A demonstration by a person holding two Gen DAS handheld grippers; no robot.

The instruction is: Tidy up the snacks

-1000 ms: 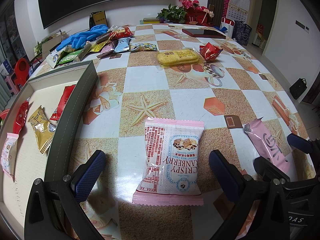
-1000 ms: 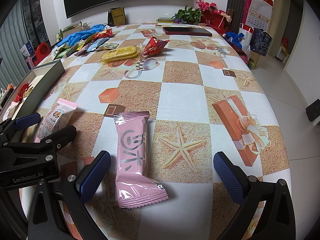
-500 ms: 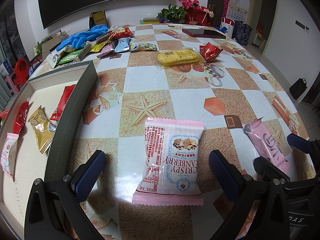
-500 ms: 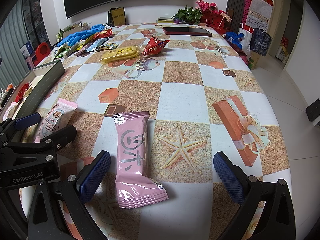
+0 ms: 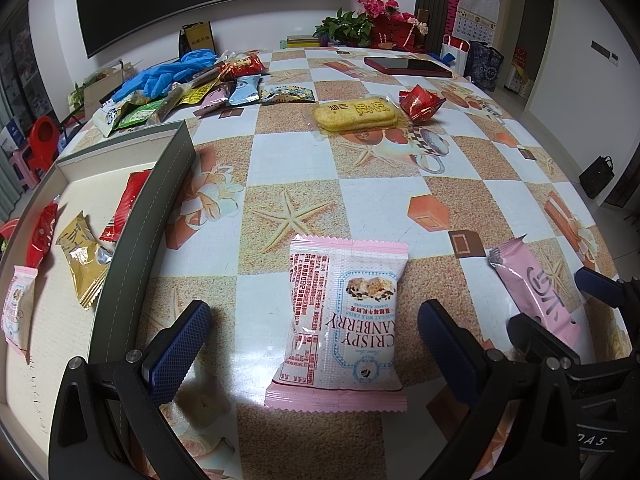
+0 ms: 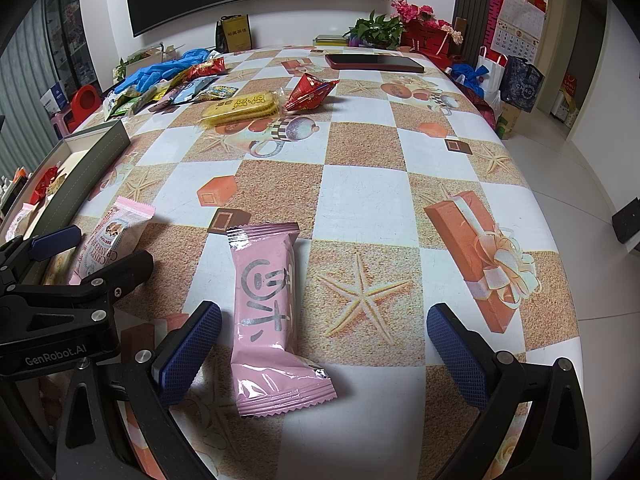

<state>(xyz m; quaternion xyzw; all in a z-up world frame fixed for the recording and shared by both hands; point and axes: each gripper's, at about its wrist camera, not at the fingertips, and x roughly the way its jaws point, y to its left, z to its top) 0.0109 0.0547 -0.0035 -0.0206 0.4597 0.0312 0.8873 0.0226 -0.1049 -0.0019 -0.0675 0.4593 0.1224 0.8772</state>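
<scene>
A pink and white cranberry crisp packet (image 5: 344, 320) lies flat on the table between the spread fingers of my left gripper (image 5: 314, 346), which is open and low over it. A long pink snack bar (image 6: 268, 312) lies between the wide blue pads of my right gripper (image 6: 324, 352), nearer its left pad; that gripper is open too. The same bar (image 5: 536, 292) shows at the right in the left wrist view, and the cranberry packet (image 6: 116, 236) at the left in the right wrist view. A grey box (image 5: 160, 208) at the left holds several snack packets.
A yellow cake pack (image 5: 356, 114) and a red wrapped snack (image 5: 420, 102) lie mid-table. A heap of snack packets and blue gloves (image 5: 176, 72) sits at the far left. A dark red tablet (image 5: 408, 66) and flowers (image 5: 376, 20) stand at the far end. The table's edge curves down the right.
</scene>
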